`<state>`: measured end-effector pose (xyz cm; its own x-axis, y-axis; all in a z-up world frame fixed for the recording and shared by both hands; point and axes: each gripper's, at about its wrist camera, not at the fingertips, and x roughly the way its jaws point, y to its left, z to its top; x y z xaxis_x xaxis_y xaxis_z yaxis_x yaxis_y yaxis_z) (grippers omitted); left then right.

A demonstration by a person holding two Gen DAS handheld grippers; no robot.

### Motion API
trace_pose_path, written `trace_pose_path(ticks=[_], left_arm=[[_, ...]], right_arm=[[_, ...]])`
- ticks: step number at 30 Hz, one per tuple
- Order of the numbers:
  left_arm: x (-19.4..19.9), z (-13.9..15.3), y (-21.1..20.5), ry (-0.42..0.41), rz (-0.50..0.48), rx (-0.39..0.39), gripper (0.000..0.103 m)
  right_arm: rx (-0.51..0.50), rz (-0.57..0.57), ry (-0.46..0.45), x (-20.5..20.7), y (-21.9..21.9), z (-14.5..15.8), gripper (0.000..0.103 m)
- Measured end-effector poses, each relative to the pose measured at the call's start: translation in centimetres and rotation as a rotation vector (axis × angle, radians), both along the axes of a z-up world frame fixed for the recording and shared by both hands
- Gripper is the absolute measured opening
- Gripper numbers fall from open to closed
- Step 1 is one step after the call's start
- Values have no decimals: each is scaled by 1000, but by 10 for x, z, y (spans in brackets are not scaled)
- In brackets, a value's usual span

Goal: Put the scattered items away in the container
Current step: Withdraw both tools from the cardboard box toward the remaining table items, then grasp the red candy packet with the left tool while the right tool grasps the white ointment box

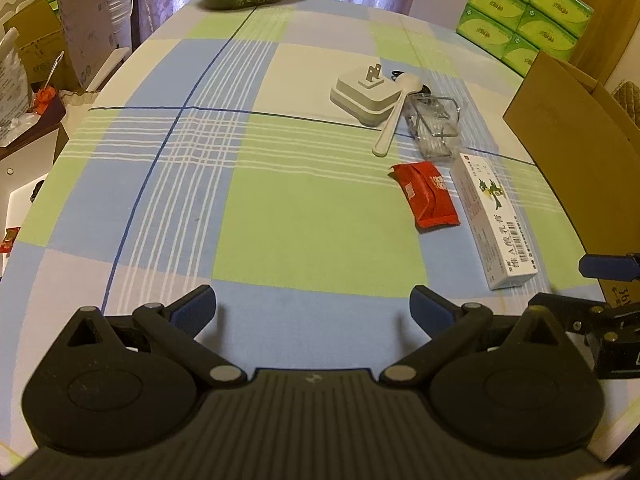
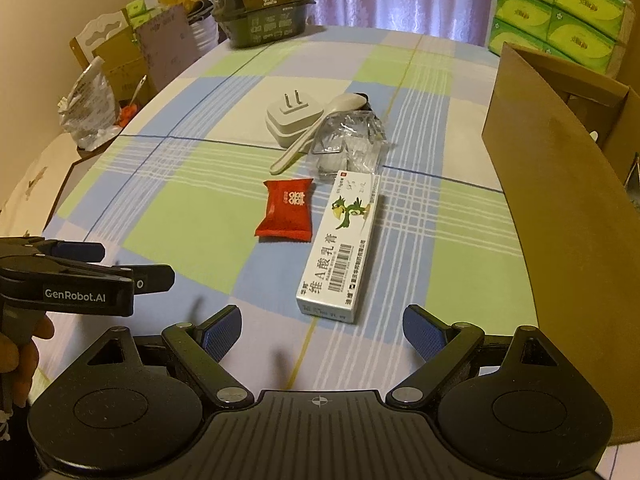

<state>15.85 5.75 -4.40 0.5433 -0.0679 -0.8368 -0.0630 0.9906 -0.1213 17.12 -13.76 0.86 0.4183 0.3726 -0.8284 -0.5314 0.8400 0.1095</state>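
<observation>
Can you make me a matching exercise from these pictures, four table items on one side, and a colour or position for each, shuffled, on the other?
Items:
1. candy packet
2. ointment box
3. plastic spoon
4. wall plug

Descriptions:
A. prongs pointing up
B. red
C. handle leaning on the plug's edge
D. nearest the right tongs, cartoon bird on top

Pairs: 1-B, 2-D, 3-C, 4-A
</observation>
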Motion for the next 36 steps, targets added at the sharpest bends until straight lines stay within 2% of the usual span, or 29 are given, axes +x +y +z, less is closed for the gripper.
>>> trace_pose_path(ticks=[9, 10, 11, 12, 20, 21, 22, 23, 28, 29, 31, 36], left_arm=[[13, 0, -7, -30, -57, 29, 101], [15, 0, -8, -35, -64, 32, 101], [17, -1, -9, -40, -73, 35, 101], [19, -1, -10, -46, -80, 37, 101], [33, -8, -17, -71, -133, 58, 101], [34, -10, -17, -71, -137, 55, 101], [35, -11, -16, -71, -140, 55, 100], [36, -12, -16, -71, -142, 56, 100], [40, -16, -15, -82, -139, 51, 97], [41, -16, -15, -86, -138, 45, 96], [45, -17, -17, -90, -142, 27, 93], [61, -16, -32, -98, -164, -13, 86]], right_arm=[[73, -51, -39, 12, -8, -5, 92], [76, -50, -42, 14, -8, -6, 89], [79, -47, -41, 16, -7, -7, 76], [79, -43, -36, 18, -6, -8, 73], [79, -27, -24, 34, 7, -20, 72], [75, -22, -24, 36, 9, -22, 69], [71, -15, -19, 38, 11, -25, 57], [66, -10, -16, 40, 13, -27, 52], [56, -6, -16, 46, 15, -34, 52], [52, -7, -17, 47, 14, -35, 47], [50, -11, -17, 48, 12, -35, 44], [21, -8, -54, 46, 3, -34, 40]])
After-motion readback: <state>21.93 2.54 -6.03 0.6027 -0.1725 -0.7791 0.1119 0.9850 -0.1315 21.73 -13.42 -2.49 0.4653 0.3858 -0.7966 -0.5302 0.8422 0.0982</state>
